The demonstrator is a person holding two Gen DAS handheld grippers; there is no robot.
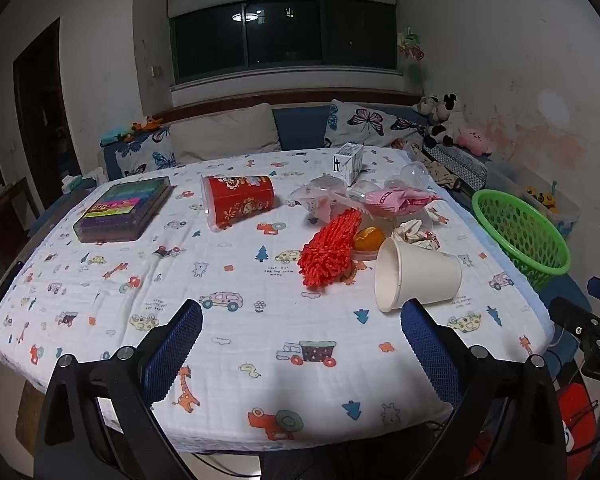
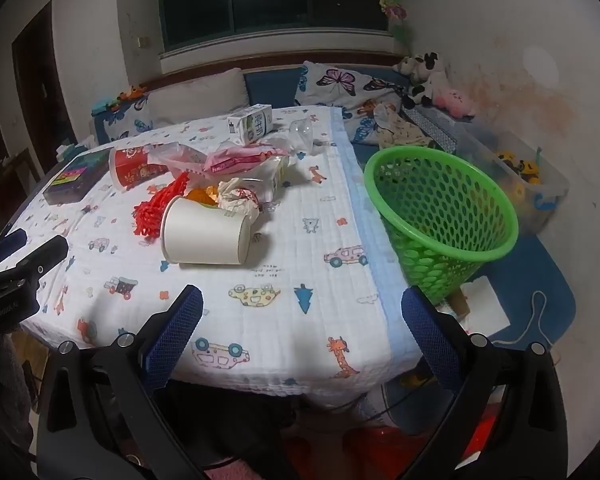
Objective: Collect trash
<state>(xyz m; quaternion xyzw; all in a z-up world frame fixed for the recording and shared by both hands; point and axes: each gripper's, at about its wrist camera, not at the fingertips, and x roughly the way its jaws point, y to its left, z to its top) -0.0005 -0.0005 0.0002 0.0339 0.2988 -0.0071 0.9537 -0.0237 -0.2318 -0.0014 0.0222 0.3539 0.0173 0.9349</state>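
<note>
Trash lies heaped mid-table, the tipped paper cup (image 2: 206, 236) nearest, with the green basket (image 2: 444, 216) just off the table's right edge. Both claws, left gripper (image 1: 302, 344) and right gripper (image 2: 302, 332), hang spread and empty. I'd pinch the cup's rim gently so it doesn't crush.

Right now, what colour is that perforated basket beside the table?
Bright green. The basket shows best in the right wrist view, standing off the table's right edge.

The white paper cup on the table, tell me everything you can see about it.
The white paper cup is plain, unprinted and looks empty, with a rolled rim. It lies tipped on its side on the cartoon-print tablecloth, mouth toward the left tongs. It sits at the near edge of the trash pile, up against the red mesh netting and crumpled tissue. Neither tongs touches it.
</note>
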